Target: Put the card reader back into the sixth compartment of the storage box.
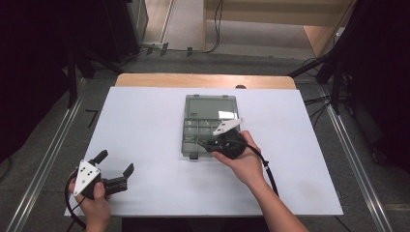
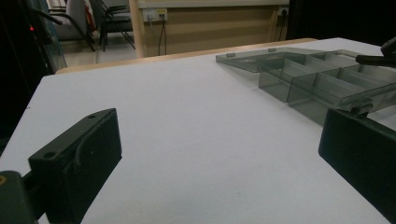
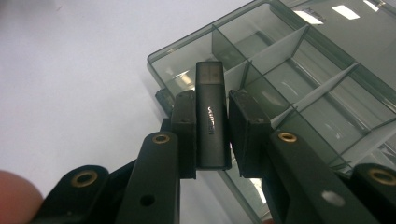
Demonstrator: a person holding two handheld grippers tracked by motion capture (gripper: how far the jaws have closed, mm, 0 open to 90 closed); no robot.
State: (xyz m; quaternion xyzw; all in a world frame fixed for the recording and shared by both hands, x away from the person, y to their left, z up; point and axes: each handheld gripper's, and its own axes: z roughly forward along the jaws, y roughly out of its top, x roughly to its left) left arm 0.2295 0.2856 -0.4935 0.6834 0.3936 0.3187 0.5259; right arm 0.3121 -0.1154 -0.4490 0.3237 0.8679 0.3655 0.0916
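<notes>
A smoky clear compartment box (image 1: 189, 137) lies open in the middle of the white table, its lid folded back to the far side; it also appears in the left gripper view (image 2: 322, 86) and the right gripper view (image 3: 299, 79). My right gripper (image 1: 205, 143) is over the box's near left corner, shut on a black USB stick (image 3: 210, 121) that points out past the pads (image 3: 184, 126) above a front compartment. My left gripper (image 1: 116, 164) rests near the table's front left, jaws wide apart with nothing between them, as the left gripper view (image 2: 219, 154) confirms.
The white table top (image 1: 145, 116) has a wooden edge (image 1: 203, 80) at the far side. Dark stands and cables crowd the floor to the left and right. A hand and forearm (image 1: 261, 188) reach in from the bottom right.
</notes>
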